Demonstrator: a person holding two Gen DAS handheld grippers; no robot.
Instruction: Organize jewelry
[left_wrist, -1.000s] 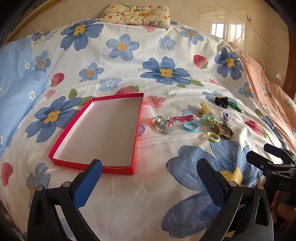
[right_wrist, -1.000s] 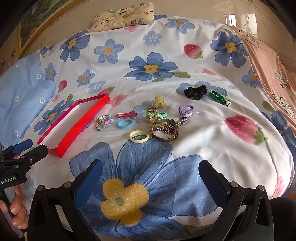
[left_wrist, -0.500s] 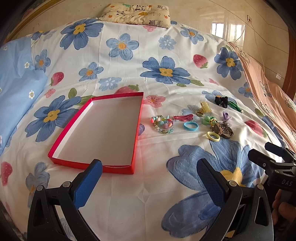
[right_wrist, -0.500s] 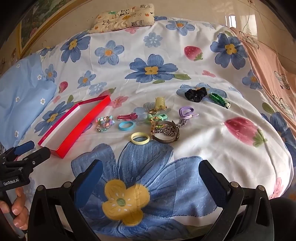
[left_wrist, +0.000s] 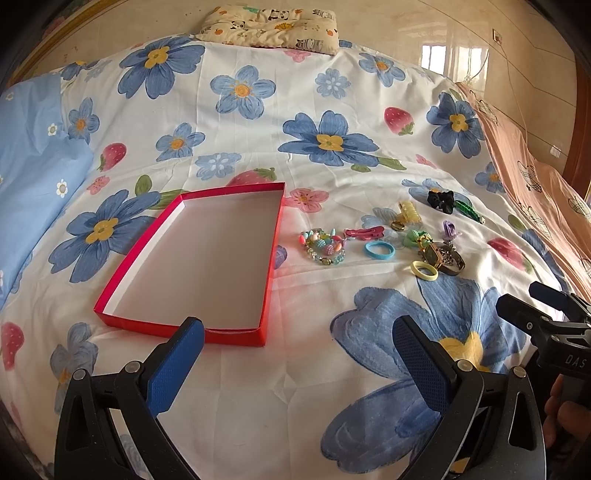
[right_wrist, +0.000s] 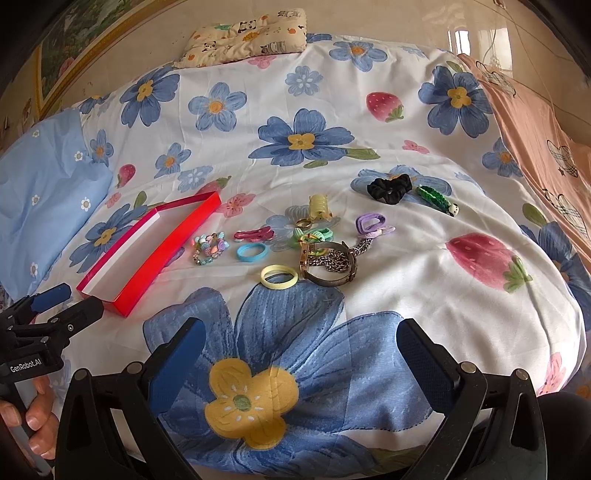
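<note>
We hold both grippers low over the near edge of the bed (left_wrist: 332, 66), left gripper (left_wrist: 295, 350) and right gripper (right_wrist: 301, 350) each with fingers spread wide and empty. The red box (left_wrist: 184, 326), shallow stiff card with a white floor, lies left of centre with nothing in it. The jewelry sits in a loose cluster to its right: a beaded bracelet (right_wrist: 208, 248), knobbly and floppy; blue band (right_wrist: 252, 253) and yellow band (right_wrist: 279, 276), light, smooth hoops best pinched across the rim; a watch (right_wrist: 328, 264) tangled with chain, heavier and likely to drag its neighbours; a soft black scrunchie (right_wrist: 389, 187) farther back.
</note>
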